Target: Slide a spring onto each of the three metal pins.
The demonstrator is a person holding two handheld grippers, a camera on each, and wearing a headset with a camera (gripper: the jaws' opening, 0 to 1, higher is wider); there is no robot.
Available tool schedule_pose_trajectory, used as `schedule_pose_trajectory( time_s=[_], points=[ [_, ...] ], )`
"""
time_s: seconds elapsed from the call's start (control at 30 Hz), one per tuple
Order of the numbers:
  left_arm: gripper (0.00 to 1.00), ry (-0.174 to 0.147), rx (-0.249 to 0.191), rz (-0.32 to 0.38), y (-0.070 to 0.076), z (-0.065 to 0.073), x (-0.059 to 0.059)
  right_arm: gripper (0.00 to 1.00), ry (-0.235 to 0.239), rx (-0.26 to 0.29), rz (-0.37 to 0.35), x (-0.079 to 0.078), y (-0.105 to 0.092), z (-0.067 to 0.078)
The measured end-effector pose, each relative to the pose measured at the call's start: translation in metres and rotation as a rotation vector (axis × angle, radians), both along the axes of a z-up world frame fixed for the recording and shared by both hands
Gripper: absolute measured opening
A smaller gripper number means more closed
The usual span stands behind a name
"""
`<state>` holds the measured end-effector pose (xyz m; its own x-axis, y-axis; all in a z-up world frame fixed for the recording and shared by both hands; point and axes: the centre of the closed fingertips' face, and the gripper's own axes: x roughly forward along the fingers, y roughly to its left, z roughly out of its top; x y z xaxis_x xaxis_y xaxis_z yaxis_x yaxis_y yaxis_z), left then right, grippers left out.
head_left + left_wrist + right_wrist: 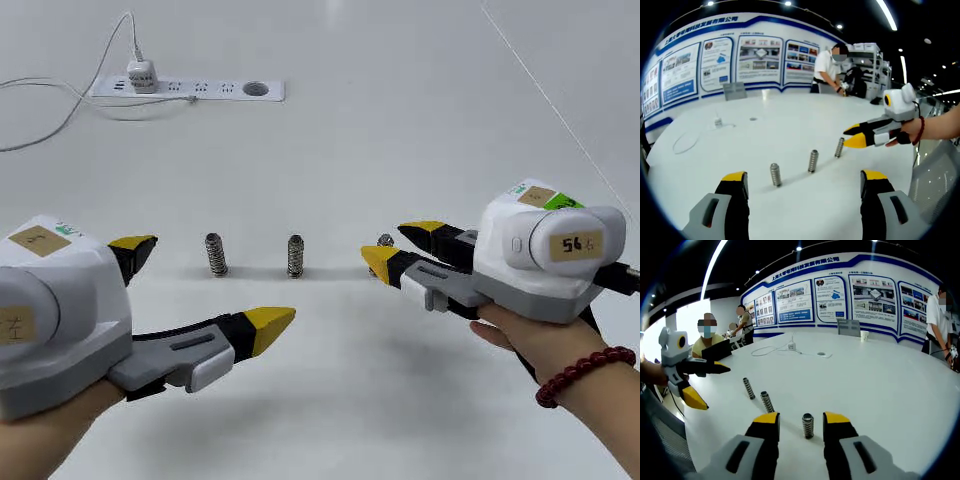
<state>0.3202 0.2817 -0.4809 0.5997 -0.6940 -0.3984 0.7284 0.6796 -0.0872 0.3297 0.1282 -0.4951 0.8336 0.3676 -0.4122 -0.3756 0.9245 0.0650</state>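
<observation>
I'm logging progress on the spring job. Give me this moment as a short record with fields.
springs: left spring, middle spring and right spring stand upright in a row on the table
left gripper: open, short of the row, holding nothing
right gripper: open, one jaw on either side of the right spring
other: power strip farther back on the table
progress: all three springs appear seated

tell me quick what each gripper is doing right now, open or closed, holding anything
left gripper: open, holding nothing
right gripper: open, straddling the end spring, not gripping it
</observation>
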Motion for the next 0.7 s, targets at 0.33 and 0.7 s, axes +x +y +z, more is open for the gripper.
schedule_pose_trajectory(
  time_s=[0.33, 0.7],
  points=[
    [0.98, 0.031, -0.009, -0.013, 0.005, 0.005, 0.001, 0.50, 0.081, 0.025, 0.019, -0.013, -0.002, 0.008],
    [1.00, 0.060, 0.005, -0.031, 0.008, 0.005, -0.002, 0.63, 0.116, 0.030, 0.048, -0.025, 0.000, 0.016]
  ],
)
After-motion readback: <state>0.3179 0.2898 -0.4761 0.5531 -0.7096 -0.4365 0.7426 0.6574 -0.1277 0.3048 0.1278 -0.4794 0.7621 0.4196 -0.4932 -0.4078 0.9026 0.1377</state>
